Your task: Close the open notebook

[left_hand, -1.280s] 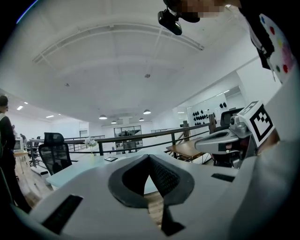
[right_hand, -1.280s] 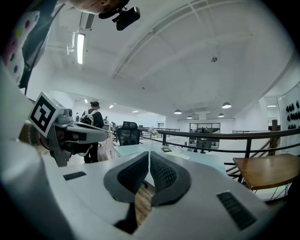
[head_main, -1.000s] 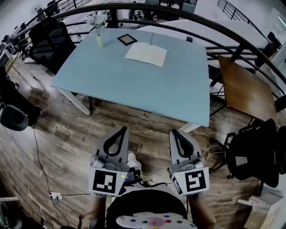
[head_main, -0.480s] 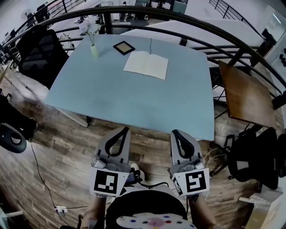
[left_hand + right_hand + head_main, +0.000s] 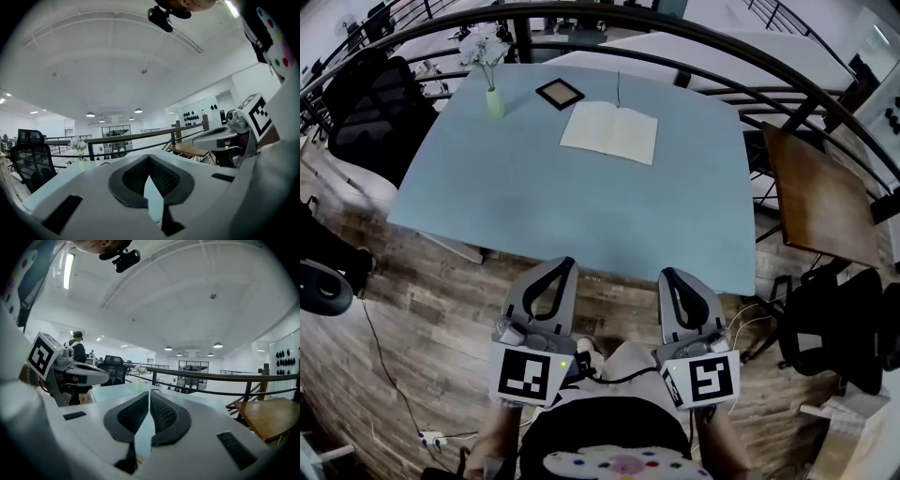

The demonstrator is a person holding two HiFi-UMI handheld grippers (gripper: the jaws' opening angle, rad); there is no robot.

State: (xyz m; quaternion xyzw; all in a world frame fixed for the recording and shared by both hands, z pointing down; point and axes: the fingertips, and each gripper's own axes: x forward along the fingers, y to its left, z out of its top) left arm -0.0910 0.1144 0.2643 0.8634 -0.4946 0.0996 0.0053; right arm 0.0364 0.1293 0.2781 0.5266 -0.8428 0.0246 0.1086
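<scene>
Clearly open notebook (image 5: 609,132) on table (image 5: 534,197); page contents too small.

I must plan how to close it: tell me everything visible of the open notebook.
The open notebook lies flat, pages up, on the far half of the light blue tabletop. Its two pale cream pages look like paper; any writing is too small to tell. A faint centre fold splits them into near-equal halves. It sits slightly askew to the table's edges, right of a small black square frame and apart from it. Only the table touches it; nothing rests on it.
</scene>
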